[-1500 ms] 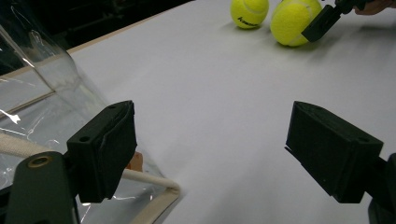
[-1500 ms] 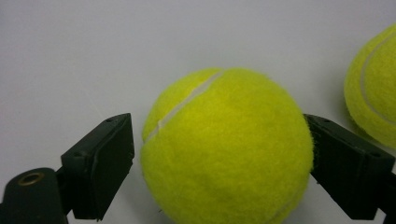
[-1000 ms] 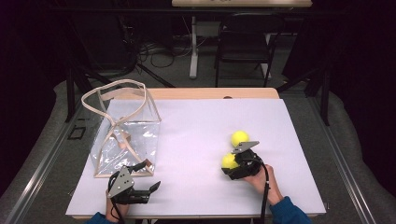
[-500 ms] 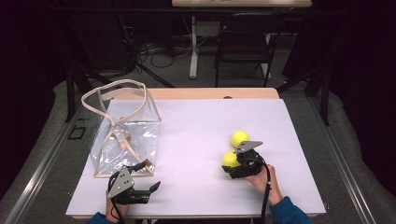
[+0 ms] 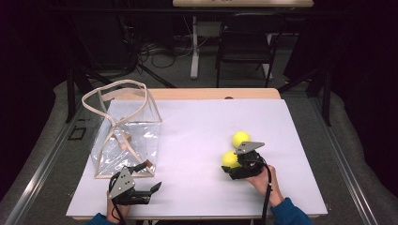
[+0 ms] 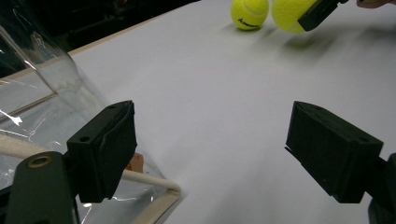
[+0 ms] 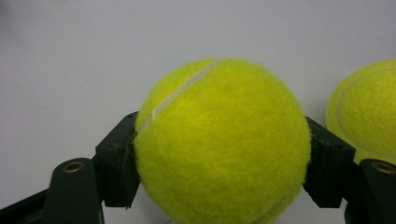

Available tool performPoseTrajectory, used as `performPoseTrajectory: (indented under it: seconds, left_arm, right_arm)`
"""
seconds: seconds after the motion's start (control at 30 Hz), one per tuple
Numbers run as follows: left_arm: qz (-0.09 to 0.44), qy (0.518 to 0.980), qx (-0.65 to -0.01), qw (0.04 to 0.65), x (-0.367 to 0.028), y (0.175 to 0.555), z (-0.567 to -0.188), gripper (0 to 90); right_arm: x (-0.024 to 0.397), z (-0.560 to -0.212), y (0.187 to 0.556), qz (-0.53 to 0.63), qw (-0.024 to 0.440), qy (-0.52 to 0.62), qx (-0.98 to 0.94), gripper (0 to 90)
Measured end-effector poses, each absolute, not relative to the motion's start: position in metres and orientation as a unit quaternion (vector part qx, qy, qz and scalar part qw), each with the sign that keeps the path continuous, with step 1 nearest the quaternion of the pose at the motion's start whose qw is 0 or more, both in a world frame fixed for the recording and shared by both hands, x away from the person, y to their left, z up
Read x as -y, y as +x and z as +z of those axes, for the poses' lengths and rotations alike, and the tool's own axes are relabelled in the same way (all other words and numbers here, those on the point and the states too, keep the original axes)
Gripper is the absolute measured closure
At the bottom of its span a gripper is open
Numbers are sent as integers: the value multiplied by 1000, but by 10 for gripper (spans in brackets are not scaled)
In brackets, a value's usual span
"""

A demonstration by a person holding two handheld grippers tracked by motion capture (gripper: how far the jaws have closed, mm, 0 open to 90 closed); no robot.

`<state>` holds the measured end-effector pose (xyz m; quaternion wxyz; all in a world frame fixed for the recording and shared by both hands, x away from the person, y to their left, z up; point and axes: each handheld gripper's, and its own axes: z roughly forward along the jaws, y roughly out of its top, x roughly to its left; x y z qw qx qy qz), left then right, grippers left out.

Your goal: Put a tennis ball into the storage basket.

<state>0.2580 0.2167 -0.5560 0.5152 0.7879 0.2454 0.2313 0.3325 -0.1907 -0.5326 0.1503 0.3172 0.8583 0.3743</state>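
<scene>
— What's over at the left edge of the bench [image 5: 197,117]?

— A clear bag [image 5: 126,145] with tan straps, standing open near the left edge, about halfway back. Something small and tan lies inside it, but I can't make out what.

— And the left tongs [image 5: 149,191]?

— Right by the near left corner, just in front of the bag. In the left gripper view those tongs [image 6: 210,154] stand wide apart with nothing between the pads, only bare white bench, and the bag's [image 6: 51,116] bottom corner sits just beside one pad.

— The middle?

— Plain white surface, nothing on it.

— Then the right side?

— Two yellow balls, close together, right of the middle and toward the near edge. The near ball [image 5: 230,159] is clamped in the right tongs [image 5: 232,165], with a hand [image 5: 263,180] behind them coming in from the near edge. In the right gripper view the pads of those tongs [image 7: 223,158] press on both sides of that ball [image 7: 219,144].

— Is it on the bench or lifted?

— Can't tell from here; it's low, at any rate.

— And the far ball [image 5: 241,138]?

— Loose on the bench, just beyond the held one, a touch nearer the right edge. Whether the two touch I can't say.
</scene>
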Motion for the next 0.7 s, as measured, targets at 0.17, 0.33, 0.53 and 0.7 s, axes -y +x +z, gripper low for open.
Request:
performPoseTrajectory:
  seconds: [0.17, 0.33, 0.53, 0.7]
  left_arm:
    - [231, 787, -246, 516, -217, 258, -556, 161]
    - [231, 787, -246, 516, -217, 258, -556, 160]
    - [232, 786, -247, 517, -218, 258, -556, 161]
    - [233, 785, -247, 518, -217, 258, -556, 160]
  right_arm:
    - [188, -529, 332, 380, 151, 313, -857, 264]
    - [184, -528, 333, 386, 149, 311, -856, 265]
    - [178, -527, 333, 388, 148, 303, -858, 265]
    - [176, -526, 333, 390, 149, 301, -858, 265]
